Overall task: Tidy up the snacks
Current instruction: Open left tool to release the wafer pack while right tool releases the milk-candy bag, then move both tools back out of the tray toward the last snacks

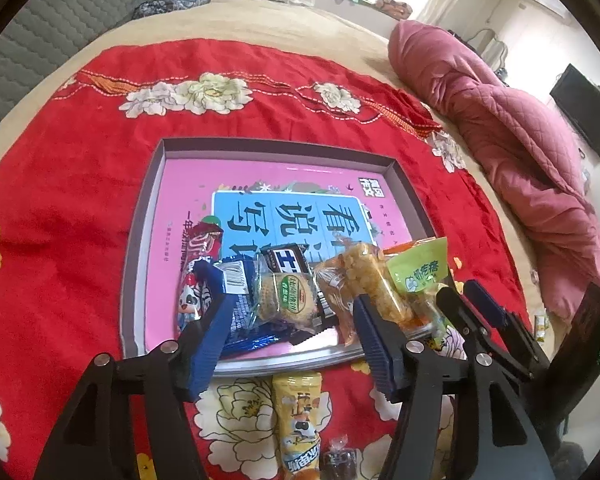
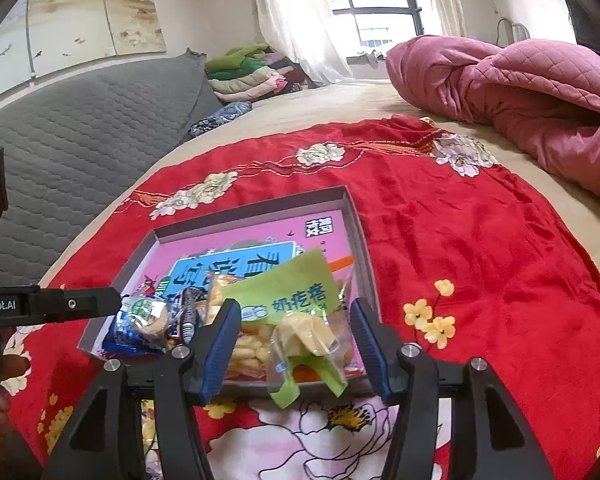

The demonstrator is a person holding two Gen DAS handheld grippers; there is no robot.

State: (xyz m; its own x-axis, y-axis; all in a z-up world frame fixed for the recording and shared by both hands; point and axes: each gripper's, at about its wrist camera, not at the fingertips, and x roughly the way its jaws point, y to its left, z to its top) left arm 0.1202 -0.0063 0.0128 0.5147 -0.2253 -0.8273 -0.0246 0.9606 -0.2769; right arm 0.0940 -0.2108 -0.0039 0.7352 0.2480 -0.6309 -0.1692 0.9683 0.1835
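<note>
Bed (image 2: 320,108) with red floral cloth (image 2: 480,240) spread on it, pink quilt (image 2: 520,88) bunched at the far right. On the cloth sits the shallow grey tray (image 1: 140,240) with a pink book lining it; snacks are piled in its near half. My left tool (image 1: 288,312) is wide, nothing held, hovering over the near edge of the pile: blue wrapper (image 1: 240,280) by its left finger, round biscuit pack (image 1: 286,296) between the fingers, orange puffed snack bag (image 1: 364,280) by the right finger. My right tool (image 2: 296,340) is also wide, straddling the green-label bag (image 2: 296,312) at the tray's near right corner; can't tell whether the pads touch it, looks loose. Two pieces not yet in the tray: yellow stick pack (image 1: 298,428) and a small dark wrapped candy (image 1: 340,460), both on the cloth just short of the tray's near rim, below the left tool. Stick pack's long axis runs straight away from me, in line with the left fingers, so I judge left is nearer and needs a wrist turn to pinch across it.
</note>
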